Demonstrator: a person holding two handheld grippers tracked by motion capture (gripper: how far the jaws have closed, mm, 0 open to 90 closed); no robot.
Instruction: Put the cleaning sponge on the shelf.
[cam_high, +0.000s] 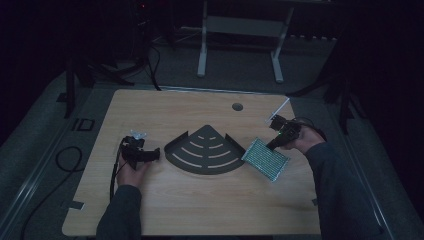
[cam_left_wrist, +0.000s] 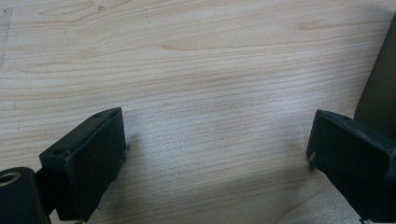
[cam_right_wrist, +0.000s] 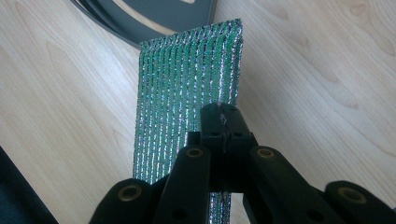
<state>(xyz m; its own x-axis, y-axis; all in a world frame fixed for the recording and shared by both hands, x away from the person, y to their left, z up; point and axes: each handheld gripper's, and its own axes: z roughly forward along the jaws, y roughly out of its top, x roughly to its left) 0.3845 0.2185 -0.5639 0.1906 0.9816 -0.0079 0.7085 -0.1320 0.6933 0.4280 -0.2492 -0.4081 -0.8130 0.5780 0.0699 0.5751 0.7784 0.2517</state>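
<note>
Between my right gripper's fingers I hold the green glittery pad — they are clamped on its near edge, just beside the dark fan-shaped tray. My left gripper's fingers stand wide apart over bare tabletop — the tray's edge is beside one finger.

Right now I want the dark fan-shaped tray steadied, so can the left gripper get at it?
Probably yes. The left gripper stands open beside the fan-shaped tray, with bare table between them and nothing in its jaws.
</note>
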